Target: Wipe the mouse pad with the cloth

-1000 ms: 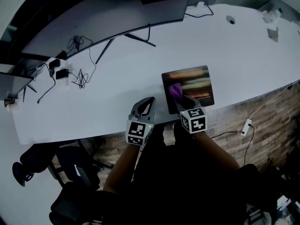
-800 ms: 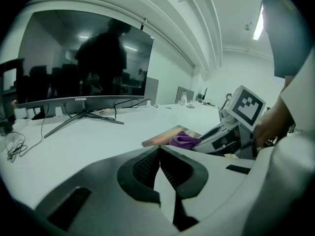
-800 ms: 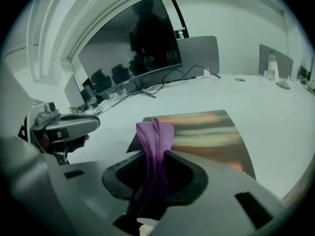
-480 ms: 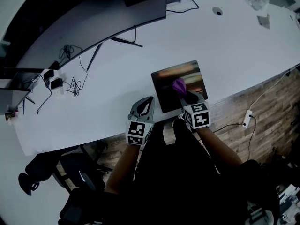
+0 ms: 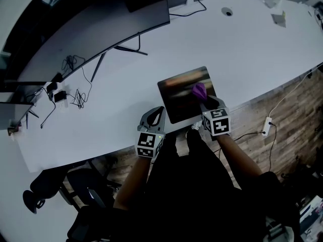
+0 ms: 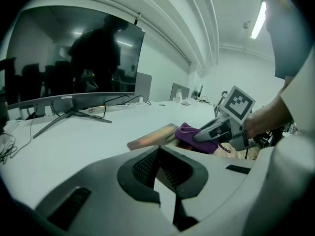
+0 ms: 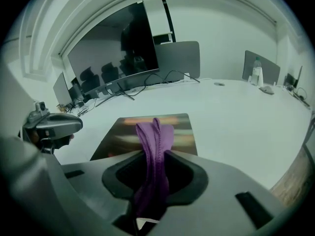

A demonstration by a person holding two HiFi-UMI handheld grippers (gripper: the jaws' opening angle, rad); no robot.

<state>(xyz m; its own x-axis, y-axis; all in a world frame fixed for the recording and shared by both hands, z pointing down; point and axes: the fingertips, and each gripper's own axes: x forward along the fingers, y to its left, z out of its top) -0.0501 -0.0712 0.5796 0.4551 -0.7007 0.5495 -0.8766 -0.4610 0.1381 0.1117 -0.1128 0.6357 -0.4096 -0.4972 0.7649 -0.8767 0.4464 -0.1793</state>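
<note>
My right tongs [image 5: 204, 100] are clamped on the purple cloth [image 5: 200, 90], which rests on the right half of the mouse pad [image 5: 176, 96]. The rest of the pad stretches away to its left. My left tongs [image 5: 156, 114], closed and empty, sit beside the pad's near-left corner.

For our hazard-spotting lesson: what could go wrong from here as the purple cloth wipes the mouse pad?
The mouse pad lies near the edge of the table and the shut left gripper sits beside it, not on it, so it may slide. The right gripper pinches only a narrow fold of cloth, which might pull out.
</note>
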